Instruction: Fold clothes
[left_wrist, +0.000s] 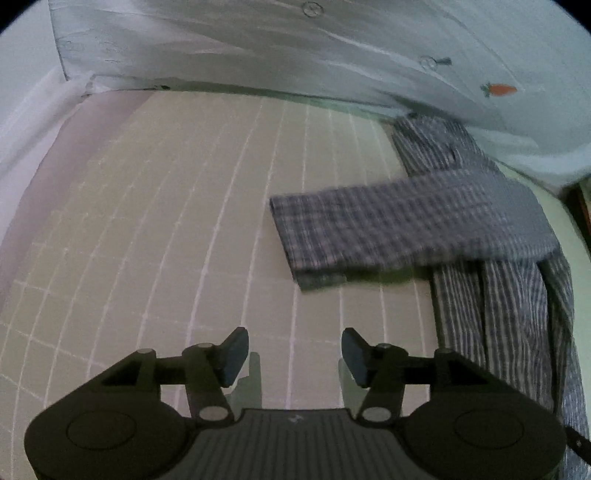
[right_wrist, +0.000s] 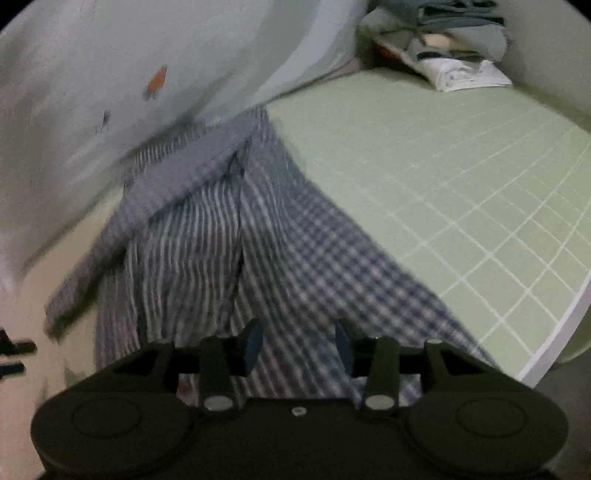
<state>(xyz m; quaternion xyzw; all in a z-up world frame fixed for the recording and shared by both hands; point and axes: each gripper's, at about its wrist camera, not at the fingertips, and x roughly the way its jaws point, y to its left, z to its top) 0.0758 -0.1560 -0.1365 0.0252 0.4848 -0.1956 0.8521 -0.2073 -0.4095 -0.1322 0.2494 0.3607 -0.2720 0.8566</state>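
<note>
We're early in the fold: the plaid shirt (right_wrist: 280, 240) lies rumpled, one sleeve (left_wrist: 369, 229) flung across the mat (left_wrist: 166, 221), left gripper (left_wrist: 293, 354) wide open and empty, right gripper (right_wrist: 299, 345) open over cloth, gripping nothing.

Plaid shirt (right_wrist: 280, 254) blurred, upper part under pale garment (right_wrist: 110, 74)
</note>
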